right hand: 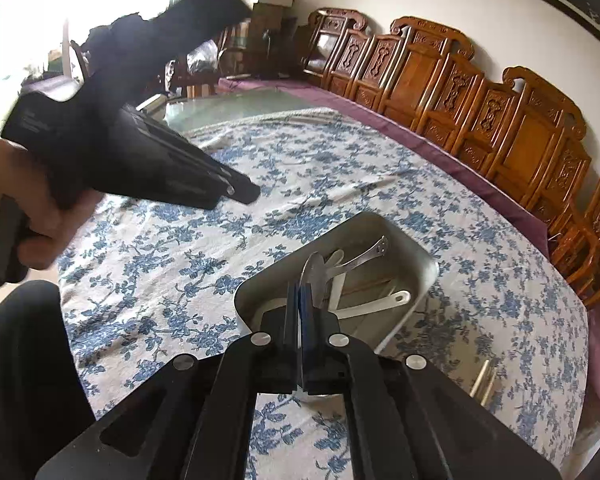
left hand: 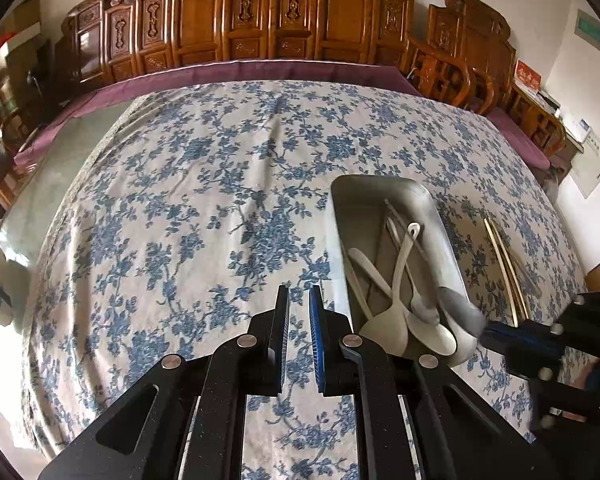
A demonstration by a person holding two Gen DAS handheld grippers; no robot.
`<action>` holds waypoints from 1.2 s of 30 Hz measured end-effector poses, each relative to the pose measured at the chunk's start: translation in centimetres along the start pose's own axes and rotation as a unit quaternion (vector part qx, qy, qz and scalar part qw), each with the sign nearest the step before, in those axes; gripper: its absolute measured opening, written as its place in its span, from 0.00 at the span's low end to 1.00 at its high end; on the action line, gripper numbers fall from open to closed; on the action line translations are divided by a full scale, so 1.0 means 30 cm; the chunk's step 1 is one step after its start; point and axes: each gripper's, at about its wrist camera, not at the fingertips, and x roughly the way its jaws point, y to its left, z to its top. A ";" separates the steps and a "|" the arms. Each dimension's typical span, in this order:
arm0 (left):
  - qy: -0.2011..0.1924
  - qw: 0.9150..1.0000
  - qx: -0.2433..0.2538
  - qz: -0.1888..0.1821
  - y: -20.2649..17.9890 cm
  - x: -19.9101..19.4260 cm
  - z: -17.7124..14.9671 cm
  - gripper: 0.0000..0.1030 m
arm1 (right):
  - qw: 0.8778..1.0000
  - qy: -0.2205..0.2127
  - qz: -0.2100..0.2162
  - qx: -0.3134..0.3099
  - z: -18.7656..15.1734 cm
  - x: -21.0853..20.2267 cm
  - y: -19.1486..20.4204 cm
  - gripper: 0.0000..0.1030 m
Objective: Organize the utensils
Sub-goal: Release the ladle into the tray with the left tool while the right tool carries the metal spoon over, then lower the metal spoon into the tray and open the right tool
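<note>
A metal tray (left hand: 364, 188) sits on the floral tablecloth and holds several white and metal spoons (left hand: 396, 280). My right gripper (right hand: 300, 292) is shut on a metal spoon (right hand: 314, 270), holding its bowl over the near end of the tray (right hand: 420, 256); in the left wrist view the right gripper (left hand: 496, 330) shows at the tray's near right corner with the blurred spoon (left hand: 460, 308). My left gripper (left hand: 299, 300) is slightly open and empty, above the cloth left of the tray; it also shows in the right wrist view (right hand: 248, 194). Gold chopsticks (left hand: 504, 264) lie right of the tray.
The table is covered by a blue floral cloth (left hand: 204, 200) over a purple one. Carved wooden chairs (left hand: 260, 16) line the far edge and the right side (right hand: 500, 120). Chopstick ends (right hand: 484, 380) lie near the tray in the right wrist view.
</note>
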 end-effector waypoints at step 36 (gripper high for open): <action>-0.007 1.000 0.022 0.017 -0.008 -0.061 -0.042 0.09 | 0.995 0.025 0.018 0.097 -0.029 0.124 -0.074 0.26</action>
